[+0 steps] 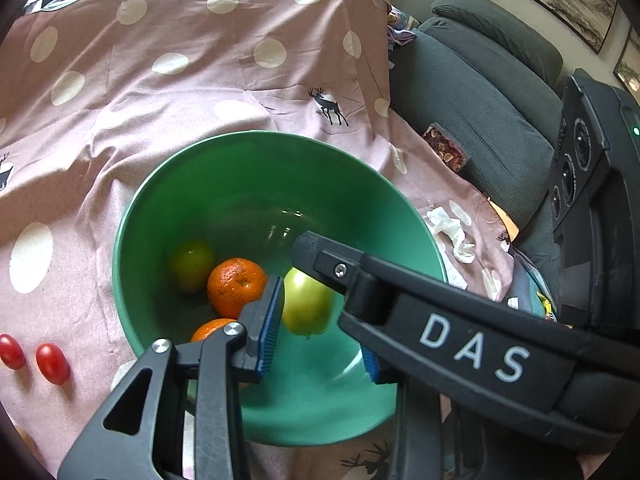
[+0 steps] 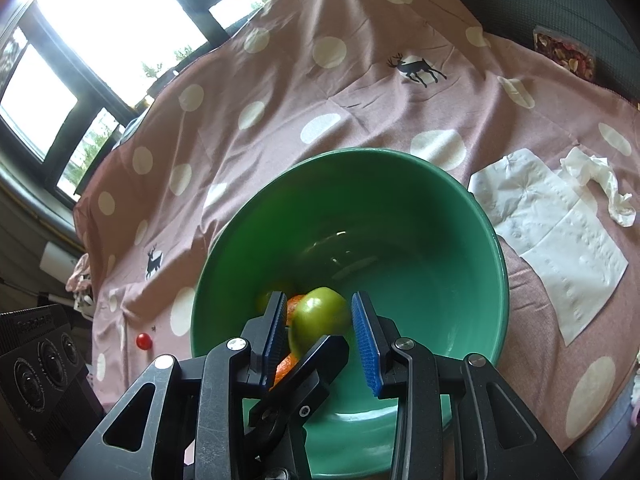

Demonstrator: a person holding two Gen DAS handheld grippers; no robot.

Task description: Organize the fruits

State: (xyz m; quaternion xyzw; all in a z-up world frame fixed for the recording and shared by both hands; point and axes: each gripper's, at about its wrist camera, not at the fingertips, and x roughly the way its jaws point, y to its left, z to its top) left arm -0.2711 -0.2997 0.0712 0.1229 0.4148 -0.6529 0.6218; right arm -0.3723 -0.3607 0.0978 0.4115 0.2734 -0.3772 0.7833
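A green bowl stands on a pink dotted cloth. Inside it lie two mandarins and a green fruit. A green apple hangs above the bowl's floor. My left gripper has its left blue pad against the apple; its other finger touches the apple's near side. My right gripper has both blue pads closed around the apple, and its finger lies over the apple's top.
Two cherry tomatoes lie on the cloth left of the bowl. White tissues lie to its right. A dark armchair with a snack packet stands past the cloth's right edge.
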